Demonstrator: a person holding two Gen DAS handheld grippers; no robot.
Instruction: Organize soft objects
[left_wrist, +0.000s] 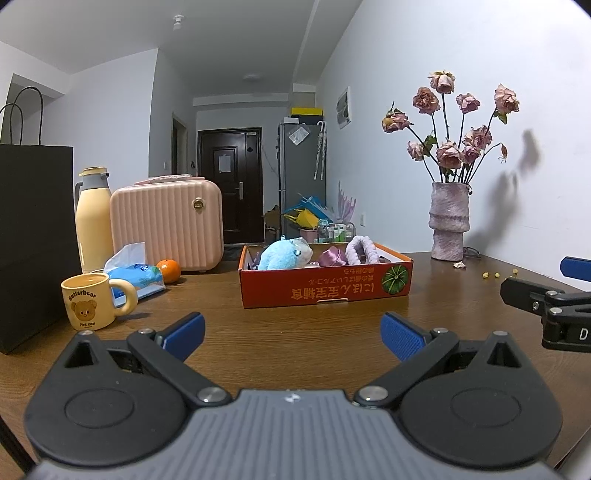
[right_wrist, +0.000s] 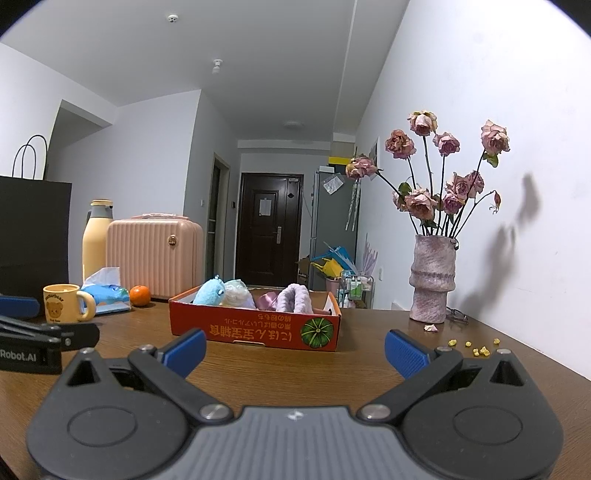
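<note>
Both grippers gape wide and empty: left gripper, right gripper, low over the brown wooden table. Blue plush toy sits in the orange cardboard box mid-table.

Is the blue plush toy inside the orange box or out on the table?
Inside. The blue plush toy sits within the walls of the orange box, beside a purple headband; only its upper part shows above the rim.
</note>
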